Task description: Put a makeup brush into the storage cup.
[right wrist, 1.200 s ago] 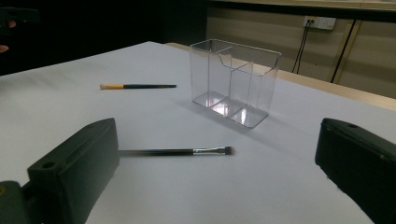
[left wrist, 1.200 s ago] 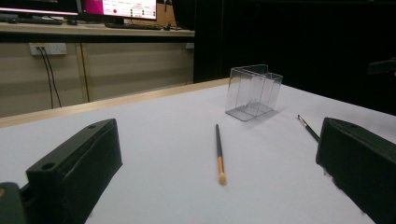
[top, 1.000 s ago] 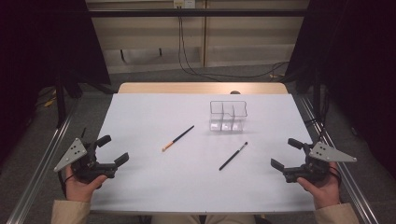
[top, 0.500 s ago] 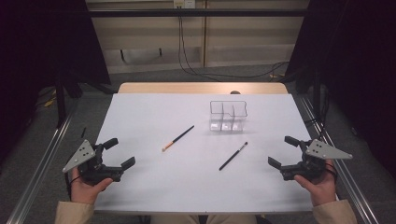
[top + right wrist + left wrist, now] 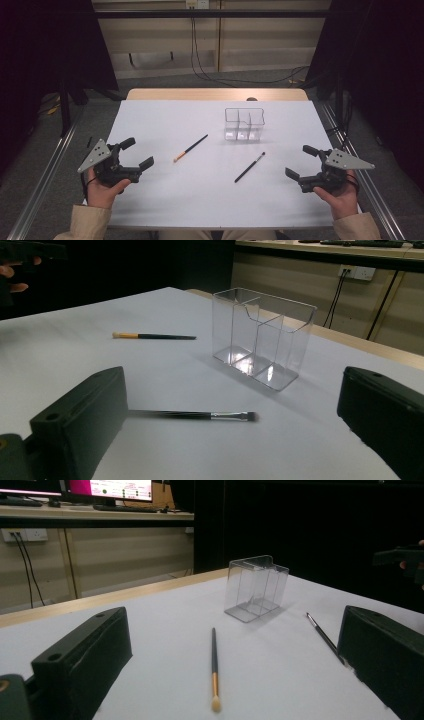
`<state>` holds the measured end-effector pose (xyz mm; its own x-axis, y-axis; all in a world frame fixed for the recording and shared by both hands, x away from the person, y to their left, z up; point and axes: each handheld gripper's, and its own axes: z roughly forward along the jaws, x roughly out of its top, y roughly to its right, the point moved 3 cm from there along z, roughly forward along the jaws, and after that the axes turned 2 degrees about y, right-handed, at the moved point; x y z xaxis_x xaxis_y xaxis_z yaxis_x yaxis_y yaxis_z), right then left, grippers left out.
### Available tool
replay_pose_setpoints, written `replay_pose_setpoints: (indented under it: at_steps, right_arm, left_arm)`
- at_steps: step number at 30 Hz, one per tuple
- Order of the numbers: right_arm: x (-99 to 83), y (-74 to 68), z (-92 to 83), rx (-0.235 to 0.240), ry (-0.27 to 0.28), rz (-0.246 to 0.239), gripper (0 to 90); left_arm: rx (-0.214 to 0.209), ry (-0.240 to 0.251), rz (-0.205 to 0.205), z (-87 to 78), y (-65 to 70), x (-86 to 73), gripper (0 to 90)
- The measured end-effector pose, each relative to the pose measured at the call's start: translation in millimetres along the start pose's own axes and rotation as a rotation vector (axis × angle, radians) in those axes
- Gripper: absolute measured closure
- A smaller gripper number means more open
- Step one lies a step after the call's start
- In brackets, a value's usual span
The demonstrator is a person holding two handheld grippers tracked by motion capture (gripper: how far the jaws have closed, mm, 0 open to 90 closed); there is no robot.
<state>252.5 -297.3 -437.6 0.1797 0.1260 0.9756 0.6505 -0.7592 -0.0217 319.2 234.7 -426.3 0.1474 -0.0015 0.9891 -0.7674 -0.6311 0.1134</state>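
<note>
A clear plastic organiser (image 5: pixel 244 124) with compartments stands upright on the white table (image 5: pixel 210 200), right of centre. A brush with an orange ferrule and pale tip (image 5: pixel 190 148) lies left of it. A black brush (image 5: pixel 249 167) lies in front of it. My left gripper (image 5: pixel 137 153) is open near the left front of the table, jaws toward the orange brush (image 5: pixel 214 666), nothing between them. At the right front my right gripper (image 5: pixel 301 161) is open too, facing the black brush (image 5: pixel 200 415) and the organiser (image 5: pixel 261 336).
A wooden strip (image 5: pixel 215 94) runs along the table's far edge. Metal rails (image 5: pixel 45 175) flank both sides. Cables (image 5: pixel 210 65) hang at the back wall. Dark curtains stand left and right.
My left gripper has moved inward to the right and slightly forward over the table. The right gripper has barely shifted. Both brushes and the organiser lie as before.
</note>
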Motion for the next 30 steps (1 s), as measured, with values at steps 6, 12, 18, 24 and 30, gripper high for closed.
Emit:
replay_pose_setpoints:
  at_steps: [6, 12, 18, 24, 30]
  right_arm:
    - [0.1, 0.0, -1.0, -0.005, 0.002, -0.003, 0.0]
    - [0.9, 0.0, -0.6, -0.002, 0.008, -0.002, 0.0]
    - [1.1, 0.3, 1.3, 0.004, 0.007, -0.003, 0.0]
    - [1.4, -1.1, 4.5, 0.013, 0.003, -0.010, 0.0]
    - [2.0, -2.5, 5.1, 0.022, 0.002, -0.018, 0.0]
  left_arm:
    - [-0.002, 0.009, 0.017, 26.5, -1.7, 6.7, 1.1]
    - [-0.017, 0.004, 0.021, 43.8, 0.4, 8.4, 1.3]
    - [-0.032, 0.013, 0.010, 62.8, 1.5, 12.0, 1.3]
    - [-0.025, 0.019, 0.011, 70.4, 0.8, 13.3, 1.2]
    - [-0.021, 0.022, 0.003, 77.0, -1.7, 12.3, 1.3]
